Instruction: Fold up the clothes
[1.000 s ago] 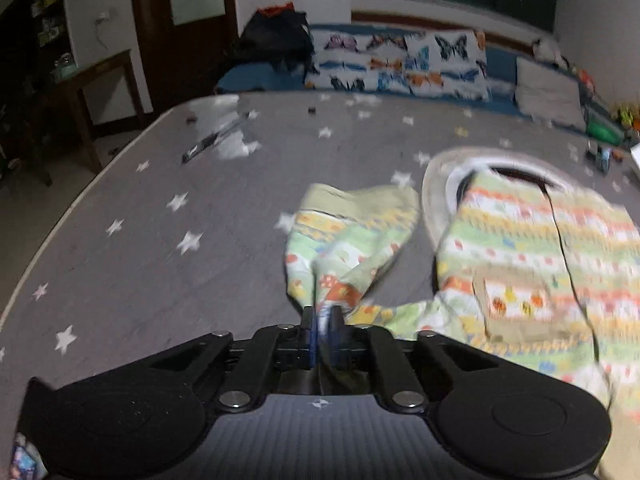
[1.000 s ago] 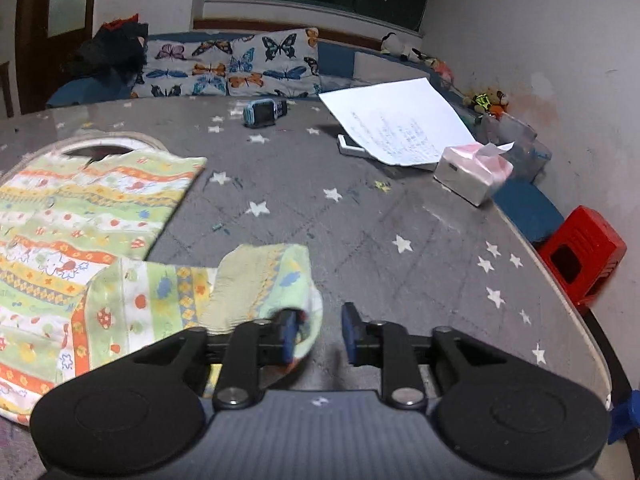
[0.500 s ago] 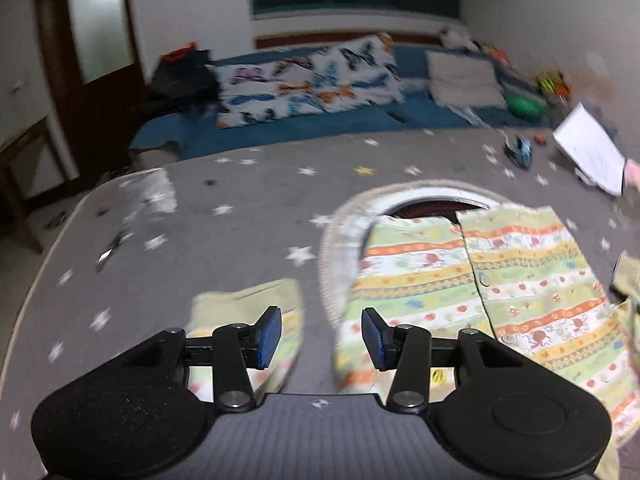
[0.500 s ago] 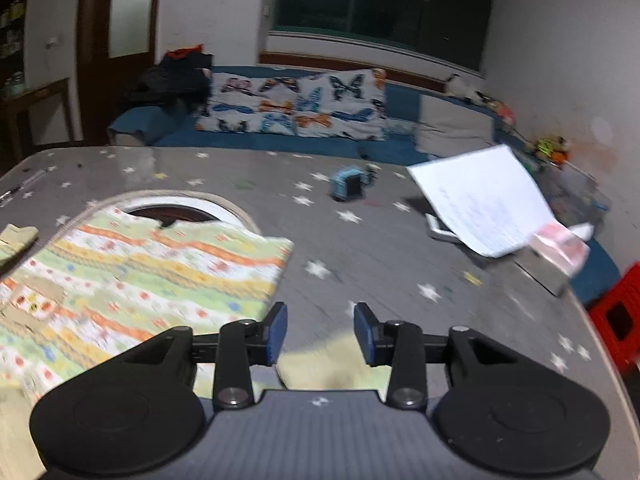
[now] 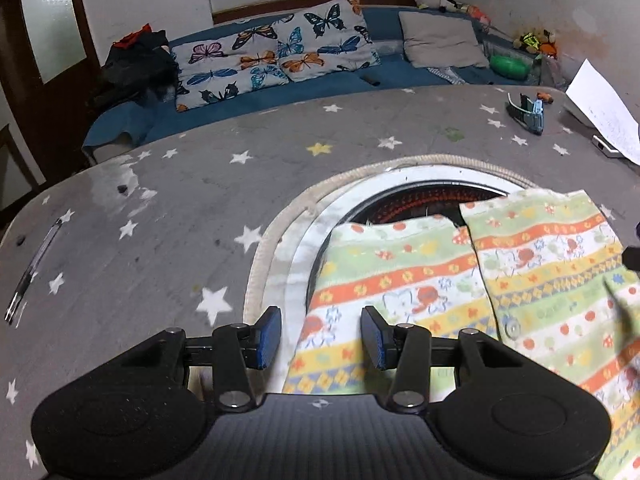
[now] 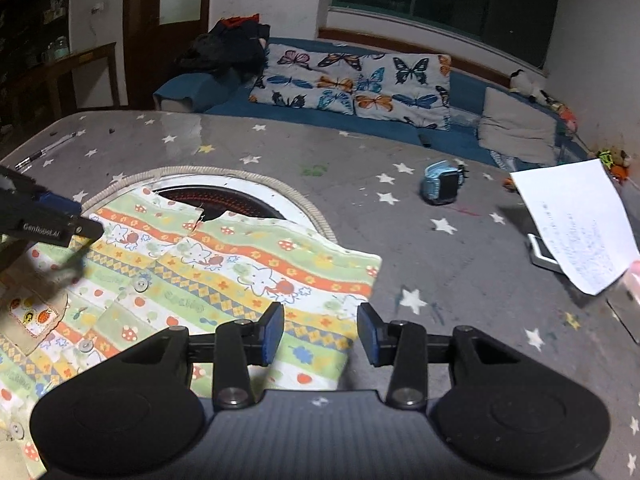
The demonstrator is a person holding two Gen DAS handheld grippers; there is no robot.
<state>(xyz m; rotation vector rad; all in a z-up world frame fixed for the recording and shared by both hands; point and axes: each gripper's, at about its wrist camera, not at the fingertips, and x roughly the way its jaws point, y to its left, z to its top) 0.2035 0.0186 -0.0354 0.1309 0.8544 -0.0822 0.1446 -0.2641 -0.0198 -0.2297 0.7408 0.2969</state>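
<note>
shirt (image 5: 460, 280) edge lies between left gripper (image 5: 320, 338) fingers (spread, not pinching).

Patterned shirt (image 5: 460, 280) (image 6: 224, 268): green, orange and yellow bands with small animal prints. Lies flat, front up, on grey star-print table (image 5: 168, 216). Button placket closed; beige patch pocket visible. Collar end overlaps round opening (image 6: 224, 198) in tabletop.

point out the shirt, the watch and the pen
shirt (image 6: 256, 272), right wrist view, striped front panel
watch (image 6: 442, 184), right wrist view, blue body
pen (image 5: 32, 270), left wrist view, mid barrel
</note>
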